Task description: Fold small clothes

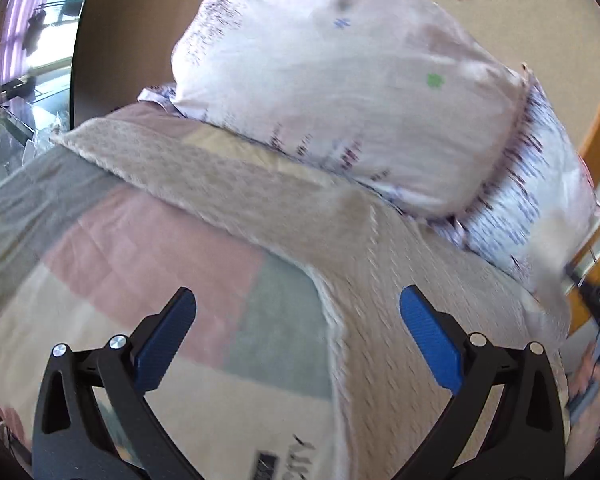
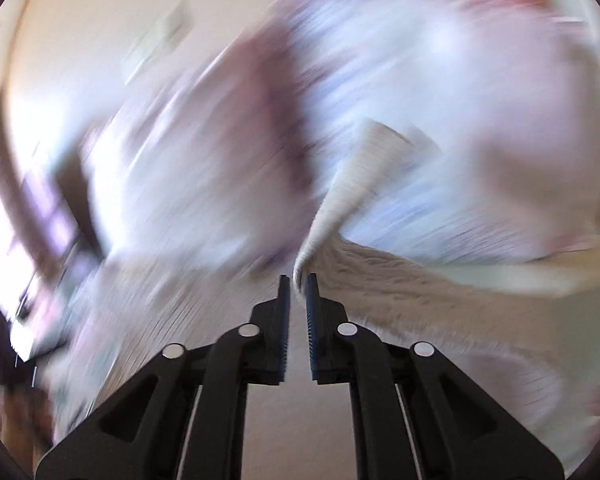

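A: Starting on my left. My left gripper hangs with its blue pads spread wide and nothing between them, above the bed. Below it lies the patchwork bedcover, pink, grey and cream blocks

B: And the garment?

A: The beige knitted cloth lies draped over the bedcover, running from the far left edge of the bed, along the foot of the pillow, then down toward the near edge on the right. It looks soft and textured, a ribbed or waffle knit, with a pale hem showing just ahead of my right-hand pad

B: How do you expect it to handle?

A: Light and limp, I judge. It sags wherever it isn't carried, so one pinch point won't keep an edge straight. The knit should grip the pads well, not slippery, nothing fragile

B: Over on the right?

A: My right gripper has its pads nearly pressed together, pinching a corner of that same cloth, which rises from the tips in a twisted tongue. That view is heavily smeared, so beyond the pinch I can't tell much

B: Where would you take hold with the left?

A: On the pale hem near a free corner, matching the right, so the edge hangs taut between both
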A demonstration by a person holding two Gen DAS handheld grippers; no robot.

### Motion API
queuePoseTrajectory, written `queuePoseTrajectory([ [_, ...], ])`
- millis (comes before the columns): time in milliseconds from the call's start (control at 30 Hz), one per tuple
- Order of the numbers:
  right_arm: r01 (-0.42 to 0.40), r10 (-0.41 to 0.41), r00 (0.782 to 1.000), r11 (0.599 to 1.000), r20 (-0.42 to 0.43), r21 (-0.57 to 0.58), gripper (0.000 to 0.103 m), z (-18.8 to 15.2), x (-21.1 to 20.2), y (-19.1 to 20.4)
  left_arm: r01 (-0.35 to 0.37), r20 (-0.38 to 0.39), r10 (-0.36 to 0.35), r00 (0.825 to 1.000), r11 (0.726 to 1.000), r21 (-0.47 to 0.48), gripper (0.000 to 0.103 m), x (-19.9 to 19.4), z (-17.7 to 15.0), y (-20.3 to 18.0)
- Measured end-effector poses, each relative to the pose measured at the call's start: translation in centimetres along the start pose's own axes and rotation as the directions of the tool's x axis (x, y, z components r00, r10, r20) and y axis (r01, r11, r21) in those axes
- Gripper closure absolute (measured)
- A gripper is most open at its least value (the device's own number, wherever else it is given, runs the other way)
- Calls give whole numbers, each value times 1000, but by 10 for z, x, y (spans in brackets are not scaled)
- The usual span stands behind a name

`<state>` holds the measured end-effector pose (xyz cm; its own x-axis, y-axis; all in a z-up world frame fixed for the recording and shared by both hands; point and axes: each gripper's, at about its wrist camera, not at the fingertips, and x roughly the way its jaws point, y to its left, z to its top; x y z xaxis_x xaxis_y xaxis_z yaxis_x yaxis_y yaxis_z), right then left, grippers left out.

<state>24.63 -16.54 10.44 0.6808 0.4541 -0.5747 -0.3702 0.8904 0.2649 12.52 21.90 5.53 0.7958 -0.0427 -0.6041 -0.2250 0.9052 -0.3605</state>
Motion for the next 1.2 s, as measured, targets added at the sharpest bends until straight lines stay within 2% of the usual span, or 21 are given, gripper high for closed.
queuePoseTrajectory([
  [33,-51,47,994,998,-101,-40,78,-13,23,23,-27,5,27,1000,1000,-9,2,4,9,9],
  [100,-102,91,983,993,-160,-63,65,-33,37,45,-55,12,55,998,998,-26,2,7,18,24],
  [133,-97,88,986,994,-144,-57,58,-38,34,45,-52,16,53,998,998,-47,2,9,23,34],
  [167,-69,65,993,997,-102,-33,39,-40,26,35,-41,23,43,999,996,-81,2,9,27,46],
  [200,-49,48,996,999,-76,-10,26,-38,20,25,-34,24,37,999,994,-100,2,9,28,52],
  [267,-8,10,999,998,-32,64,24,-34,3,-6,-18,30,23,999,988,-156,2,10,32,70],
  [367,31,-23,999,978,-44,207,24,-32,-10,-51,-33,35,40,999,979,-199,2,14,32,88],
  [467,55,-39,997,961,-64,271,24,-42,-17,-74,-48,30,56,998,972,-229,2,20,31,100],
  [667,75,-52,995,956,-87,282,24,-56,-18,-78,-71,20,80,997,955,-290,2,32,40,120],
  [767,80,-59,995,955,-81,286,24,-57,-24,-82,-103,9,113,994,931,-351,4,42,58,141],
  [867,91,-72,995,952,-74,291,24,-58,-30,-85,-133,-27,135,990,884,-449,15,56,76,172],
  [933,105,-87,994,949,-71,296,24,-59,-34,-90,-134,-39,134,990,841,-525,24,64,84,194],
  [1067,128,-110,991,937,-71,325,24,-62,-39,-102,-125,-27,134,991,811,-572,29,71,95,212],
  [1133,135,-118,991,930,-70,341,23,-64,-41,-109,-130,-39,133,990,800,-586,50,76,97,219],
  [1167,136,-119,990,928,-69,348,23,-65,-41,-111,-145,-42,149,988,794,-591,55,77,98,223],
  [1200,136,-119,991,923,-68,361,23,-66,-42,-115,-144,-46,146,988,791,-594,68,79,99,226],
])
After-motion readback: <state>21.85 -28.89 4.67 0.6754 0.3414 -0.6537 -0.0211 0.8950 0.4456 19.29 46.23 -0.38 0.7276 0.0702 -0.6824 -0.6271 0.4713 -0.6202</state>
